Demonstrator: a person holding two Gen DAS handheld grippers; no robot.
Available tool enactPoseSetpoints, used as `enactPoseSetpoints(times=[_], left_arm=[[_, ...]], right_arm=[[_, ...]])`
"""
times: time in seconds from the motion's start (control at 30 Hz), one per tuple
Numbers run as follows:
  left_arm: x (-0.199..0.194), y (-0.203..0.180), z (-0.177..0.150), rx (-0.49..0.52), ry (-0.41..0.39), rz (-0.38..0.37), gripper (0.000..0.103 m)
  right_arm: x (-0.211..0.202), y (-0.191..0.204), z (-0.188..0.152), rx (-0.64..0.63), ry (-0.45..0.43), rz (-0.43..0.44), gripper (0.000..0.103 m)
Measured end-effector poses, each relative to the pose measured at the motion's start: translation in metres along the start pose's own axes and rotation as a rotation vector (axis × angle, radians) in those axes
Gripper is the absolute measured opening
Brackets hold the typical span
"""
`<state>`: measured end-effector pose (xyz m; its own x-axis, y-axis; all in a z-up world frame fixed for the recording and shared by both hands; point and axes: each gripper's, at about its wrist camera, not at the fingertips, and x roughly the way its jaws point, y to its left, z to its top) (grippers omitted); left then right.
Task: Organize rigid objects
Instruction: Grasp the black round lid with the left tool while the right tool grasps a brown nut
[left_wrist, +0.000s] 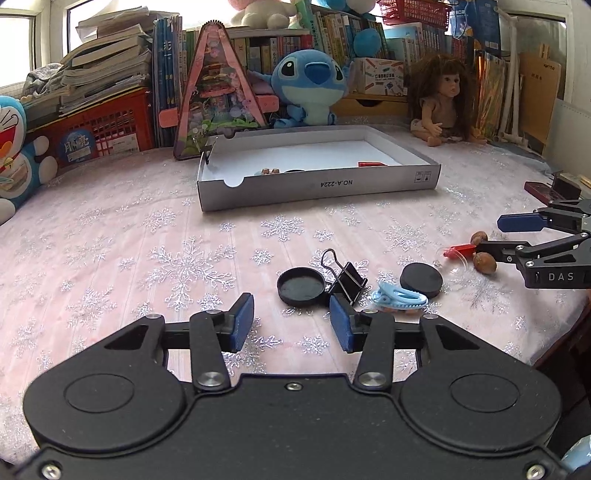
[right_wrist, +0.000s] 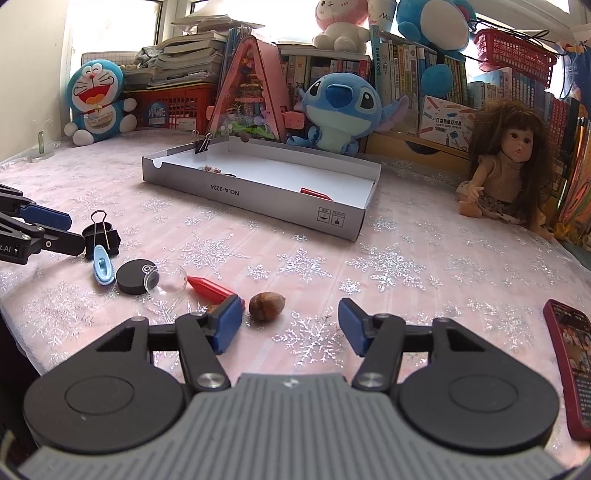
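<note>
Both empty tools, left tool (left_wrist: 291, 322) and right tool (right_wrist: 290, 325), gape before two nuts (right_wrist: 266, 305), two black discs (left_wrist: 421, 279).

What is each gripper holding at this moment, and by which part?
Nothing is held. The left gripper has open jaws just short of the black binder clip; the right gripper has open jaws with the brown acorn-like nut lying free ahead.

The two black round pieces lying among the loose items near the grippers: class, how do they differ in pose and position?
The left disc lies hollow side up, showing a raised rim; the right disc shows a flat, solid top. The left disc touches the black binder clip; the right disc sits beyond the blue hair clip. Both are black, round and similar in size.
</note>
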<state>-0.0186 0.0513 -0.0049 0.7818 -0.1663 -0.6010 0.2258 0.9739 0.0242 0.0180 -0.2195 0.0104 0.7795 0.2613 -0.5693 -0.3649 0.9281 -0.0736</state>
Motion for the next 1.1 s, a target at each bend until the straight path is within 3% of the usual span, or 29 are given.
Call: enactPoseSetpoints(times=[0.23,0.73,0.97,1.1], left_arm=[[0.007,0.004,0.003,-0.012,0.004,0.039,0.041],[0.025,-0.005,0.009,-0.012,-0.007,0.031,0.042],[0.029,-0.004,0.009,-0.030,-0.017,0.028,0.041],[0.030,-0.004,0.009,-0.046,-0.022,0.016,0.033]], right_arm=[[0.004,0.001,0.000,0.002,0.003,-0.019,0.064],[0.008,0.003,0.000,0.021,-0.002,-0.031,0.062],[0.008,0.004,-0.001,0.020,0.000,-0.016,0.053],[0.007,0.006,-0.002,0.040,0.001,0.001,0.049]])
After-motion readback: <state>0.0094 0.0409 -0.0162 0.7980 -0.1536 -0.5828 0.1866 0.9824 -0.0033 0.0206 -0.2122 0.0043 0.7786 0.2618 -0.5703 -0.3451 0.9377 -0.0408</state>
